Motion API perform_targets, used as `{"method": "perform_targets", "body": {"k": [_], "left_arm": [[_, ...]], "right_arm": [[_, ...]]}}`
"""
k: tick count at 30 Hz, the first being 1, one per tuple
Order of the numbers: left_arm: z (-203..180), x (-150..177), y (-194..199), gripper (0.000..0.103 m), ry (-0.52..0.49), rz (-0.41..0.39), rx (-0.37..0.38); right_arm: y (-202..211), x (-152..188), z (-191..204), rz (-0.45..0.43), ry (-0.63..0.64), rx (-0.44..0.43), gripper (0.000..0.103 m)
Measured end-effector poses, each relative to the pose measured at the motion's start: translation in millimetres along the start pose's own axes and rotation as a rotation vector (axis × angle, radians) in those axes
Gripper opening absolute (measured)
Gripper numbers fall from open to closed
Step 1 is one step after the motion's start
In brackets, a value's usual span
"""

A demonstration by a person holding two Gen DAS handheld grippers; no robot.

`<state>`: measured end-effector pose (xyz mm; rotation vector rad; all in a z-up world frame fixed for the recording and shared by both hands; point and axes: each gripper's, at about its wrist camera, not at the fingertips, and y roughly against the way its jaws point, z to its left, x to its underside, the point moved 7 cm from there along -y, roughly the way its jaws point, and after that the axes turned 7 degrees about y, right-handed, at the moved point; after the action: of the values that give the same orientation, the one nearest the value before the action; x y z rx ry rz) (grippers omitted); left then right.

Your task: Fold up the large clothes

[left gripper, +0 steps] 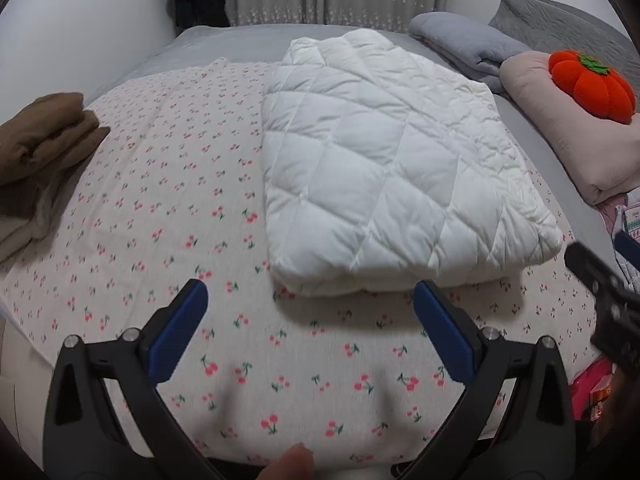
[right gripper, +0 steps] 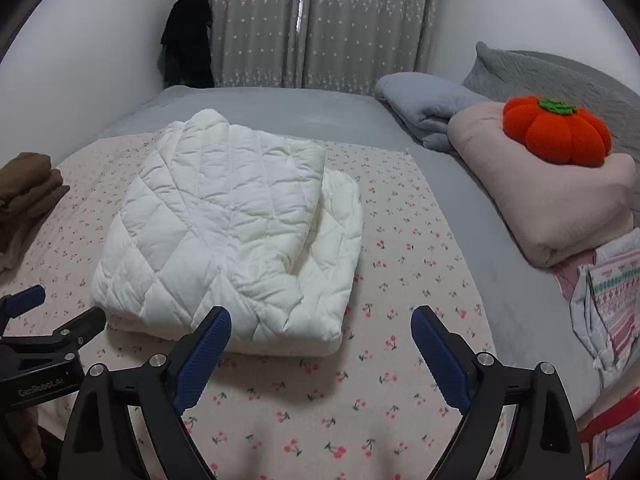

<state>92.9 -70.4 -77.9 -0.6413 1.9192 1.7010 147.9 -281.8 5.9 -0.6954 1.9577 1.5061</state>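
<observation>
- At the left edge of both views a folded brown garment (left gripper: 38, 140) lies on the cherry-print sheet (left gripper: 168, 208), well apart from the white piece.
- In the upper left of the right wrist view a dark garment (right gripper: 187, 40) hangs in the corner of the room beside the grey star-patterned curtain (right gripper: 320, 20).
- The left gripper (left gripper: 310, 332) fills the lower part of the left wrist view, its blue-padded jaws wide apart with only the sheet between them; a fingertip (left gripper: 294, 462) shows at the bottom edge.
- The folded white quilted jacket (left gripper: 384, 168) lies flat on the sheet in the centre of the left wrist view, its near edge just beyond the left gripper's pads and touching neither.
- In the right wrist view the jacket sits left of centre, its near right corner just behind the left pad of the right gripper (right gripper: 320, 356).
- The right gripper's jaws stand wide, nothing gripped; only the sheet shows between them.
- To the right lie a folded light-grey blanket (right gripper: 424, 108) and a folded pinkish-beige blanket (right gripper: 540, 200), which bears an orange pumpkin-shaped plush (right gripper: 556, 132).
- At the far right edge of the right wrist view patterned cloth (right gripper: 612, 304) lies below the beige blanket.
- The right edge of the left wrist view shows part of the other gripper, blurred.
</observation>
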Motion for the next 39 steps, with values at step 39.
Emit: {"method": "perform_targets", "body": {"k": [39], "left_arm": [[-4.1,17.6,4.9,0.102,-0.013,-0.058,-0.023]], "right_arm": [[-14.1,51.8,-6.3,0.1,-0.144,-0.065,0.103]]}}
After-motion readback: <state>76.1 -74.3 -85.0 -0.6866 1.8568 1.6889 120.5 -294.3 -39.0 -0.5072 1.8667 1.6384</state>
